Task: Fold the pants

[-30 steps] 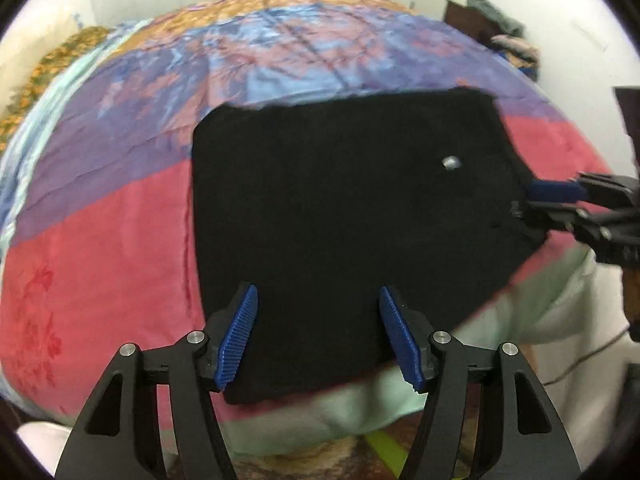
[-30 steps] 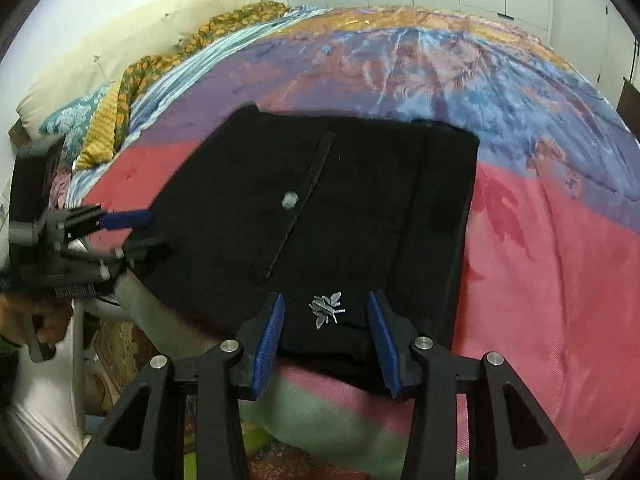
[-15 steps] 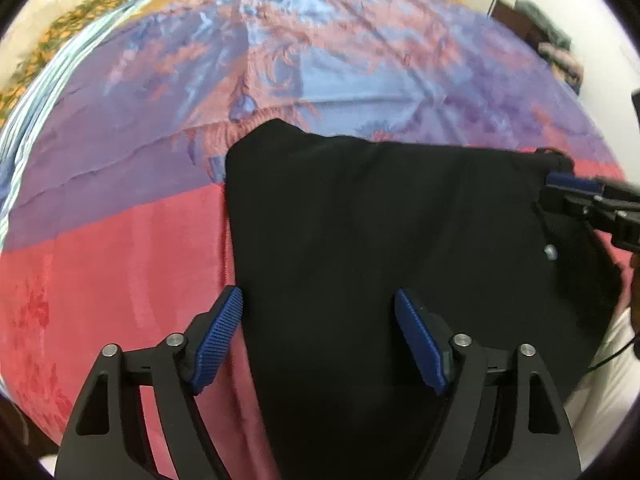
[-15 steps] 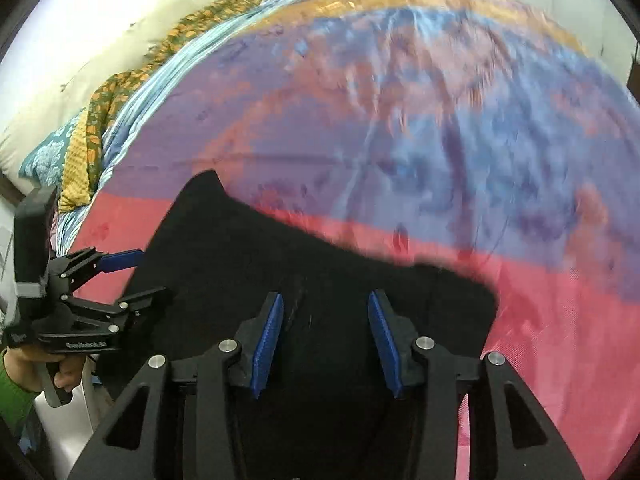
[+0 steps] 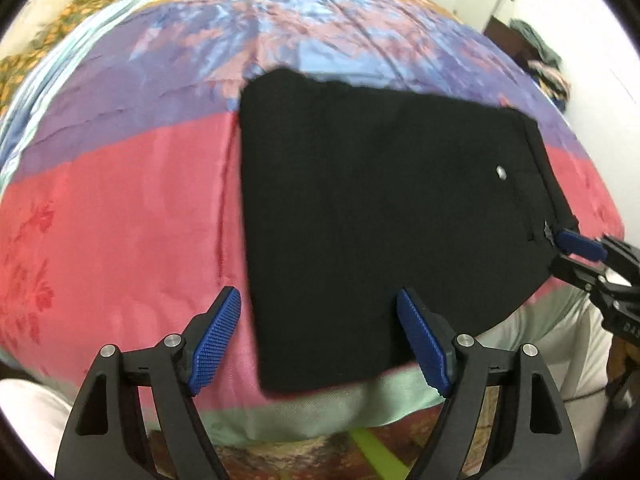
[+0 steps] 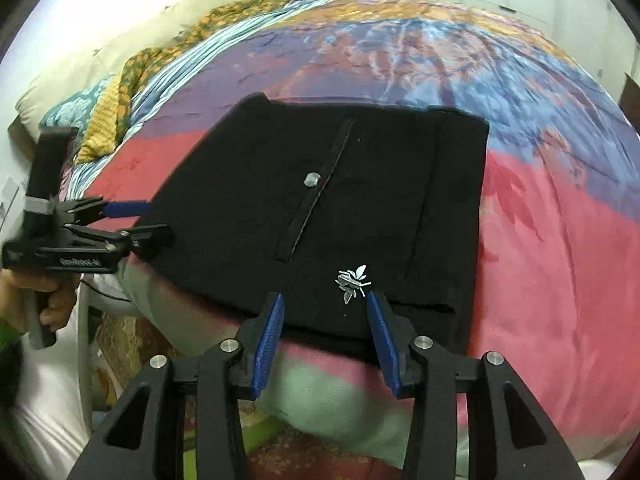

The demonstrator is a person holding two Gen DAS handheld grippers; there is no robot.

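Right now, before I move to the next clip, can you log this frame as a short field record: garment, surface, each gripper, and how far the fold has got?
garment: black pants, folded into a flat rectangle, silver button and small silver leaf emblem facing up
surface: multicoloured bedspread, pants near its front edge
left gripper: jaws opening, over the pants' near corner, pads not pressing
right gripper: open, at the pants' near edge, nothing gripped
fold status: looks folded and laid flat

Folded black pants (image 6: 360, 200) flat on colourful bedspread (image 6: 560, 240), right gripper (image 6: 326, 332) jaws apart above hem
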